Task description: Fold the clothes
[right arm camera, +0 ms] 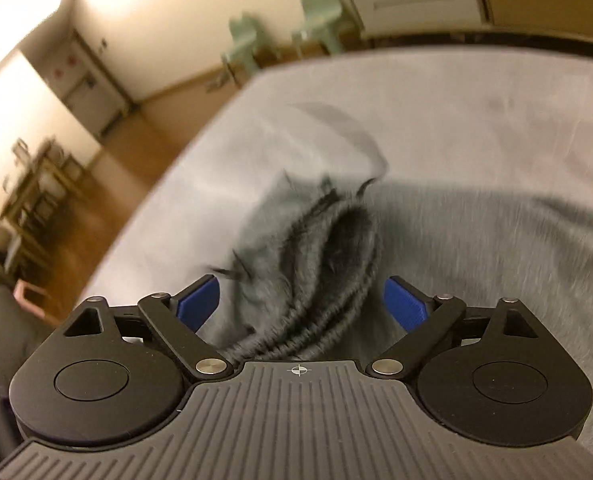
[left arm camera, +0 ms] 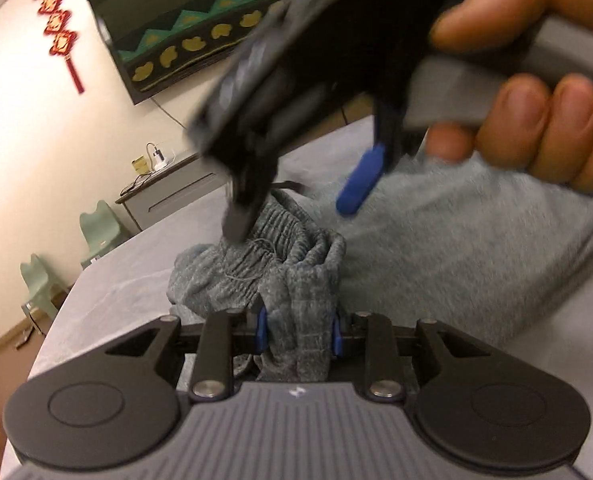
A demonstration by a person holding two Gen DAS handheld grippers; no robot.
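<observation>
A grey knitted garment with a ribbed elastic waistband and a drawstring is bunched up on a light grey covered surface. My left gripper is shut on a fold of it, blue pads pressing both sides. My right gripper, held by a person's hand, hovers blurred just above the waistband. In the right wrist view the right gripper stands open, its blue pads wide apart. The garment's waistband lies between them, touching neither.
The rest of the garment spreads to the right. The surface's edge drops to a wooden floor. Two pale green chairs and a low cabinet stand by the wall, under a dark patterned panel and a red hanging ornament.
</observation>
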